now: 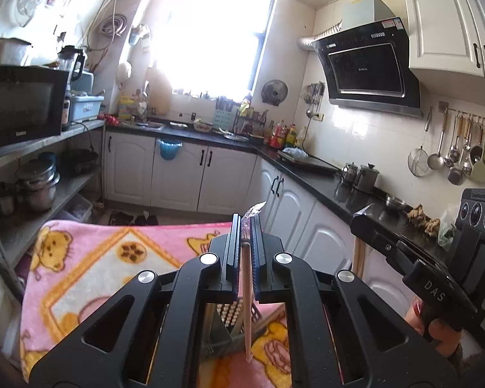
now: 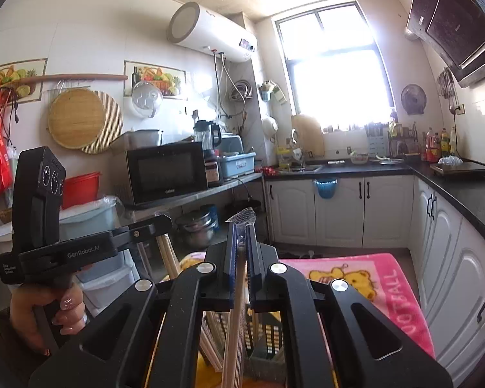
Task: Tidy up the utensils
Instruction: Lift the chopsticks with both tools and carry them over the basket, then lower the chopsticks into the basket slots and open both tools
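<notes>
Kitchen with pink blanket (image 1: 90, 258) as work surface. Left gripper (image 1: 246, 242) clamped on 1 plastic-wrapped chopstick pair (image 1: 247, 307) near its top — tips hanging over perforated utensil holder (image 1: 223, 326), presumably for dropping in. Right gripper (image 2: 242, 242) likewise clamped on wrapped chopsticks (image 2: 234, 333) above the holder.

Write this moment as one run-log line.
left gripper: shut on wrapped chopsticks | right gripper: shut on wrapped chopsticks | below: utensil holder, pink blanket
</notes>
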Demonstrator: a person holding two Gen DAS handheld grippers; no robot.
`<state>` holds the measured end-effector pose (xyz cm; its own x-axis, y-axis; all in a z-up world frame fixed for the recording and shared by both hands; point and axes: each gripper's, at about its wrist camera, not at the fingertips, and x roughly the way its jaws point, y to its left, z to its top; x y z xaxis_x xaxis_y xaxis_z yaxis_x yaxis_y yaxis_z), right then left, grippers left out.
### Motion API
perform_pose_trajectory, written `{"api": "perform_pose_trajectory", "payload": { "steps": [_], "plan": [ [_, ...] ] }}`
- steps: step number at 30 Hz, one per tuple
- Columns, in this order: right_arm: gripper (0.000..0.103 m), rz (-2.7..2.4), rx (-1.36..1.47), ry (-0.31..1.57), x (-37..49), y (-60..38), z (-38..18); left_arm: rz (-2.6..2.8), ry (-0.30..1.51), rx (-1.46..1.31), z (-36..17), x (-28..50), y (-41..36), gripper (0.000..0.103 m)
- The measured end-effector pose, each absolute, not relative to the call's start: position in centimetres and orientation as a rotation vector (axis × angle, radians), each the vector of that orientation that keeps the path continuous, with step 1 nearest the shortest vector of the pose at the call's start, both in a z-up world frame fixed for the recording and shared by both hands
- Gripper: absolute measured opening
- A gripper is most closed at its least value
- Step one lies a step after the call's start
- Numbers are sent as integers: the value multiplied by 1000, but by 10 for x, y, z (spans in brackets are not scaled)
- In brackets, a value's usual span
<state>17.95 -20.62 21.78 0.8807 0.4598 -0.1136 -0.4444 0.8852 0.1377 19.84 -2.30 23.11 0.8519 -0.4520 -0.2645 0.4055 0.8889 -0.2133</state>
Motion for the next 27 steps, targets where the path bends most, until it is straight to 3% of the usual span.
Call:
{"api": "perform_pose_trajectory", "payload": {
  "steps": [14,27],
  "plan": [
    [6,465,106,127,215,-191,236,-412,302,-184,239,235,-5,3],
    [6,426,136,114,251,-183,203,-400,336,-196,202,261,-7,3]
  ]
}}
